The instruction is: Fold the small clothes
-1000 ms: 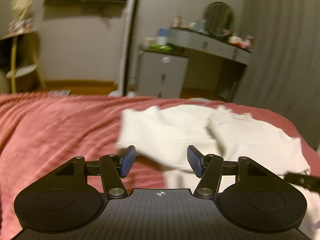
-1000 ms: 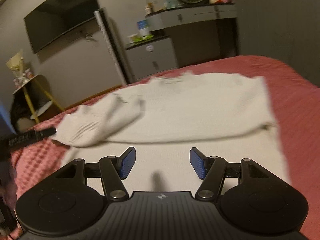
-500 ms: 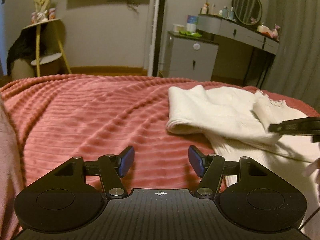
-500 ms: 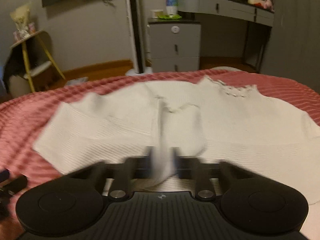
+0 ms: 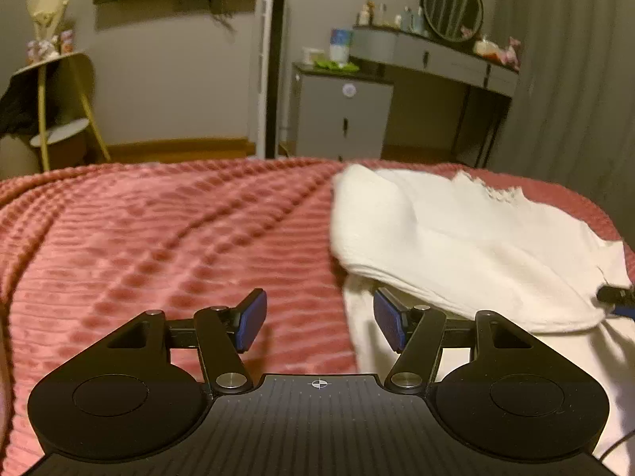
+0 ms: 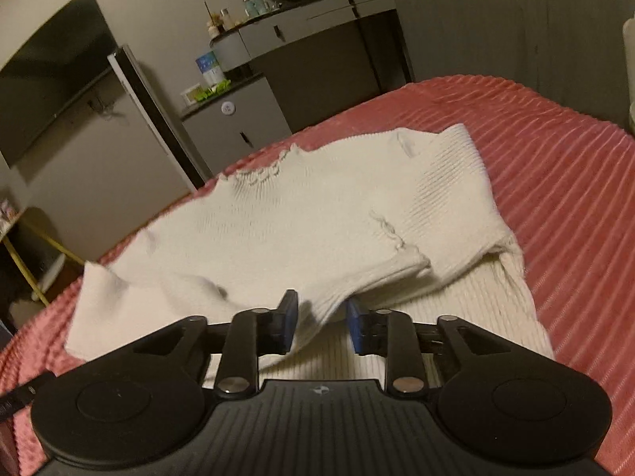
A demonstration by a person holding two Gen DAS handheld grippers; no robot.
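Observation:
A white knit sweater [image 6: 297, 218] lies on the pink ribbed bedspread [image 6: 555, 166], with both sleeves folded in over its body. My right gripper [image 6: 321, 327] hangs low over the sweater's near part. Its jaws are narrow and opening, and the folded-in sleeve's end [image 6: 317, 309] lies loosely between the pads. In the left wrist view the sweater [image 5: 456, 238] fills the right side. My left gripper [image 5: 319, 323] stands open just above the bedspread [image 5: 158, 246]. Its right finger [image 5: 389, 325] sits at the sweater's left edge, and nothing is between the pads. The right gripper's tip [image 5: 617, 297] shows at the far right.
Beyond the bed's far edge stand a grey cabinet [image 5: 341, 115], a dressing table with a round mirror [image 5: 452, 8], a tall white and black column [image 5: 270, 63] and a yellow-legged stand [image 5: 59, 91]. A grey curtain [image 5: 575, 79] hangs at the right. Bare bedspread stretches left of the sweater.
The right gripper closed on a sleeve end, carried it in over the sweater's body, and its jaws have now parted. The left gripper went left off the sweater, then back to its left edge.

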